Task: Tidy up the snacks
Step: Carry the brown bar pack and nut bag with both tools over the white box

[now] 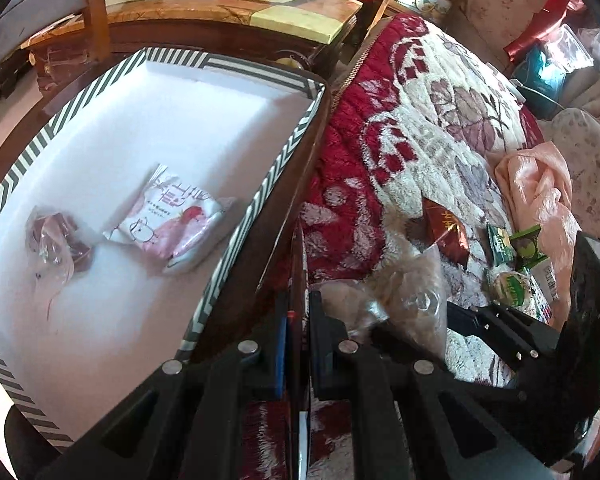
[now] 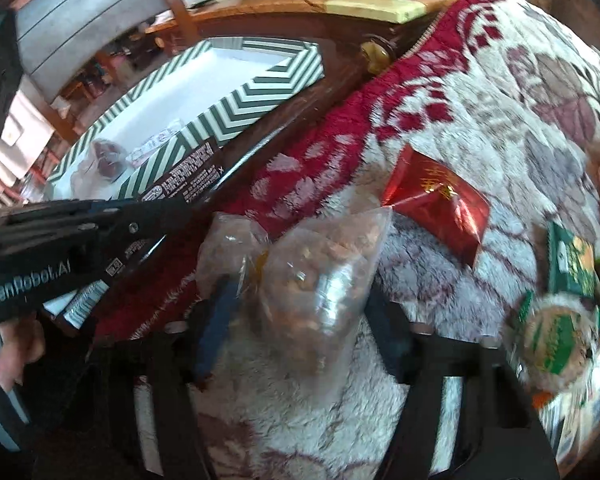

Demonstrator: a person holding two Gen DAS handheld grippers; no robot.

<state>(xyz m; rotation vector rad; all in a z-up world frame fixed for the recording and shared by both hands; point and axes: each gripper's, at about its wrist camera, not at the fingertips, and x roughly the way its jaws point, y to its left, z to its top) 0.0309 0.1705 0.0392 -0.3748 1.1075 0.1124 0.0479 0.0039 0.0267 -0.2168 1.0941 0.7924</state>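
My left gripper (image 1: 299, 320) is shut on a thin dark snack package (image 1: 298, 280), seen edge-on; its printed side (image 2: 188, 176) shows in the right wrist view beside the striped box. My right gripper (image 2: 300, 312) is open around a clear bag of brown snacks (image 2: 312, 280) on the blanket; the bag also shows in the left wrist view (image 1: 408, 292). The white box with a striped rim (image 1: 260, 200) holds a pink-and-white packet (image 1: 172, 220) and a small clear bag with dark pieces (image 1: 56, 240).
A red foil packet (image 2: 440, 204), green packets (image 2: 572, 260) and a round green-labelled snack (image 2: 552, 340) lie on the red-and-white fleece blanket (image 2: 480, 100). A peach cloth (image 1: 540, 192) lies at right. A wooden table (image 1: 228, 4) stands behind the box.
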